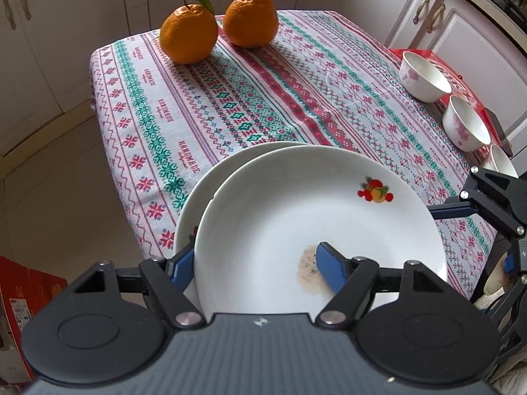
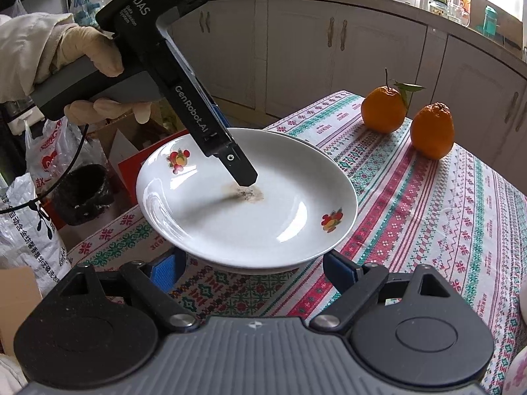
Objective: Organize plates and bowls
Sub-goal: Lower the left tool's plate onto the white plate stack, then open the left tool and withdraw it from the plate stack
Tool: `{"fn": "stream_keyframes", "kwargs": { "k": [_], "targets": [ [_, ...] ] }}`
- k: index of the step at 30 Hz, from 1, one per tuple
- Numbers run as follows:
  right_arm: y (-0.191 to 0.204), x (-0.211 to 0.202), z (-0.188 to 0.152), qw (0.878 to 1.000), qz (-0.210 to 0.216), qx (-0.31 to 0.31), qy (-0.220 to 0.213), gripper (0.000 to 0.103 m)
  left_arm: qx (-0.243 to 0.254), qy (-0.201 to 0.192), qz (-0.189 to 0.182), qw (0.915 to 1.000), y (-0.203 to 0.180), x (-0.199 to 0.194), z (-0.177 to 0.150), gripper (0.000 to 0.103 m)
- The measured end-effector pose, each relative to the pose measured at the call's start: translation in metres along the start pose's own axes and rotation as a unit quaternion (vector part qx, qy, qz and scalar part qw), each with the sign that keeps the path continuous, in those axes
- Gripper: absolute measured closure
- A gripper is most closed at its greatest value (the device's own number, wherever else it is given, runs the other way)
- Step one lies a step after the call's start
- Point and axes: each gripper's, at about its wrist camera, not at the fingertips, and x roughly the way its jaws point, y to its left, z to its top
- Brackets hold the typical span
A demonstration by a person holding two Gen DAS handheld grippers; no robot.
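Two white plates lie stacked on the patterned tablecloth [image 1: 230, 98]. The top plate [image 1: 296, 217] has fruit motifs and a brown stain, and sits shifted right of the lower plate [image 1: 197, 197]. My left gripper [image 1: 255, 260] straddles the top plate's near rim, one finger [image 1: 329, 270] on the stain inside and the other [image 1: 181, 263] outside the rim, jaws slack. In the right wrist view that inner finger [image 2: 242, 171] meets the stain on the top plate [image 2: 247, 217]. My right gripper [image 2: 255, 268] is open at the plates' near edge. Three flowered white bowls [image 1: 425, 77] stand in a row at the right.
Two oranges [image 1: 187, 33] [image 2: 431, 131] sit at the table's far end. The bowls rest on a red sheet [image 1: 461, 75] near the table's edge. Cabinets [image 2: 296, 49] line the walls. Bags and boxes [image 2: 42, 171] crowd the floor by the plates' side, where a gloved hand [image 2: 82, 52] holds the left gripper.
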Motion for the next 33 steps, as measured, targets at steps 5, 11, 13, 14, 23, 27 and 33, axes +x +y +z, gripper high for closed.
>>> {"fn": "stream_keyframes", "kwargs": {
  "k": [5,11,13,14,23,27,33],
  "targets": [
    [-0.003,0.002,-0.001,1.0,0.009,0.01,-0.002,0.01,-0.01,-0.004,0.0,0.9999,0.003,-0.005,-0.002,0.028],
    [-0.005,0.007,-0.002,1.0,0.017,0.019,-0.002,0.01,-0.021,-0.007,0.0,0.9997,0.005,-0.009,-0.003,0.026],
    [-0.006,0.007,-0.002,1.0,0.02,0.022,-0.002,0.01,-0.024,-0.008,0.001,0.9997,0.005,-0.01,-0.002,0.027],
    [-0.006,0.007,-0.002,0.999,0.022,0.024,-0.002,0.01,-0.026,-0.008,0.002,0.9996,0.006,-0.01,-0.002,0.026],
    [-0.004,0.011,-0.001,1.0,0.024,0.017,-0.006,0.01,-0.04,-0.013,0.017,0.999,0.008,-0.018,-0.004,0.025],
    [-0.006,0.007,-0.001,0.999,0.026,0.025,-0.017,0.01,-0.042,-0.015,0.019,0.9988,0.01,-0.019,-0.005,0.021],
    [-0.014,-0.01,0.0,0.999,-0.002,0.022,-0.035,0.001,-0.016,-0.033,0.033,0.9988,-0.004,-0.024,-0.005,0.019]
  ]
}}
